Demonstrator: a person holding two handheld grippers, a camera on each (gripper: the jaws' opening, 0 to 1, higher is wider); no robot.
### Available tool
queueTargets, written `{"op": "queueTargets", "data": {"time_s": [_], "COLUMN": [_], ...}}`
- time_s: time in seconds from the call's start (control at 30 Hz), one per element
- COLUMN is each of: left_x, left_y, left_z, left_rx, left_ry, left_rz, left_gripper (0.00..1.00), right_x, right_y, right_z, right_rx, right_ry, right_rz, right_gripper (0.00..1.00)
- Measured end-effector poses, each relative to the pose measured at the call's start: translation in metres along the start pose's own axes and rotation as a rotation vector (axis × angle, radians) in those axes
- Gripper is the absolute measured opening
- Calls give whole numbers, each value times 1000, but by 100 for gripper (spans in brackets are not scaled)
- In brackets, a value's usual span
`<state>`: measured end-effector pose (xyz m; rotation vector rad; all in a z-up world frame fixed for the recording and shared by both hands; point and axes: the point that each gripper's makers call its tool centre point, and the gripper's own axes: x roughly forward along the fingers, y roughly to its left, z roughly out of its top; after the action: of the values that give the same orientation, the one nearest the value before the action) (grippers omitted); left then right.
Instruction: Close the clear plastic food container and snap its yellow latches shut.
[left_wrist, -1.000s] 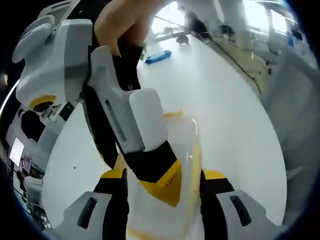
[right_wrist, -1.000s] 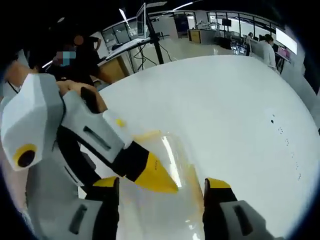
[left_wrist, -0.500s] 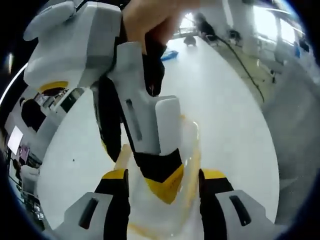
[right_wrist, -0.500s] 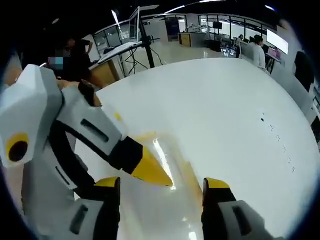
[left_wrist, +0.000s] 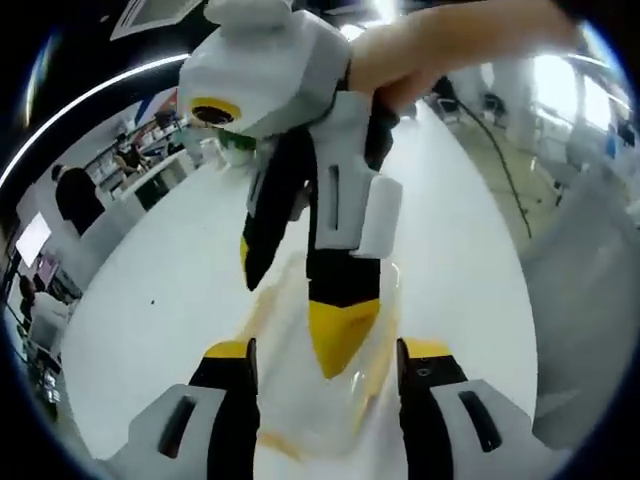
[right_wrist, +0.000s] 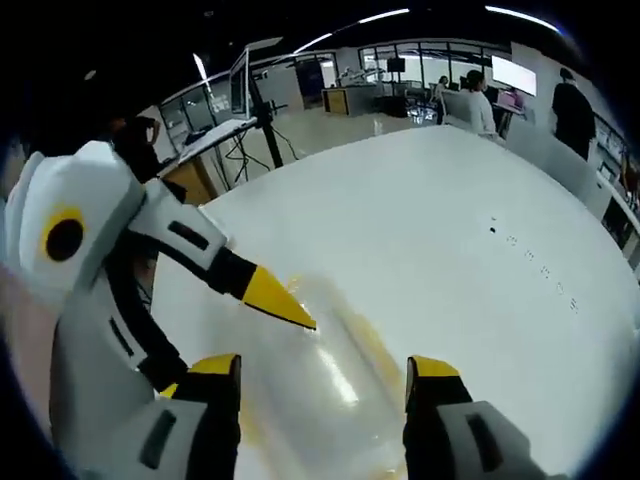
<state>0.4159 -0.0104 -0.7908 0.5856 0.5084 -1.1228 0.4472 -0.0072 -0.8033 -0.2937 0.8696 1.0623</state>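
Since the earlier frames, the right gripper (left_wrist: 335, 345) is seen raised and tipped more steeply in the left gripper view, its yellow tips now pointing down at the clear container (left_wrist: 310, 400) instead of lying low across it. In the right gripper view, the left gripper (right_wrist: 285, 310) is drawn back toward the left edge, its yellow tip resting over the container's near end, and the container (right_wrist: 330, 380) is seen blurred, so motion of the camera is implied.

The container is placed on the white table (left_wrist: 130, 330) directly ahead of both grippers, between each view's own jaws. A yellow edge is made out along its side, but whether the latches are snapped down cannot be told; the plastic is too smeared and glary.

The left gripper's own jaws are spread wide in the left gripper view, with nothing pinched between them. The right gripper's own jaws are likewise held apart in the right gripper view, to either side of the container and not closed on it.

It is judged that a pressing step on the lid or a latch is in hand, and that the task is not yet shown complete.

No brand, label or legible writing is found on the container or the grippers; screens in the background room are too small to be read.
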Motion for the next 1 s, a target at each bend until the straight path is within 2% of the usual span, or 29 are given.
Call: {"op": "queueTargets", "data": {"time_s": [0.07, 0.17, 0.27, 0.33, 0.53, 0.63, 0.9, 1.0], "left_x": [-5, -11, -14, -17, -21, -21, -25, -25], "left_y": [3, 10, 15, 18, 30, 31, 40, 42], "left_z": [1, 4, 0, -2, -11, -16, -31, -32], "left_rx": [7, -33, -60, -121, -233, -255, -382, -428], "left_ry": [2, -15, -2, -12, -18, -14, -25, -47], "left_rz": [27, 64, 72, 85, 128, 123, 150, 144], "left_gripper": [53, 51, 51, 51, 50, 48, 48, 48], "right_x": [-2, -8, -13, -18, -28, -31, -37, -39], "right_y": [-1, 1, 2, 1, -7, -9, -17, -18], "right_z": [-3, -6, -10, -13, -20, -23, -35, -39], "right_rx": [13, 34, 37, 41, 101, 103, 161, 181], "right_ry": [-7, -21, -24, -25, -41, -36, -39, -51], "right_rz": [-15, -30, -52, -72, -133, -161, -208, -215], "right_gripper": [66, 65, 65, 65, 65, 65, 65, 64]}}
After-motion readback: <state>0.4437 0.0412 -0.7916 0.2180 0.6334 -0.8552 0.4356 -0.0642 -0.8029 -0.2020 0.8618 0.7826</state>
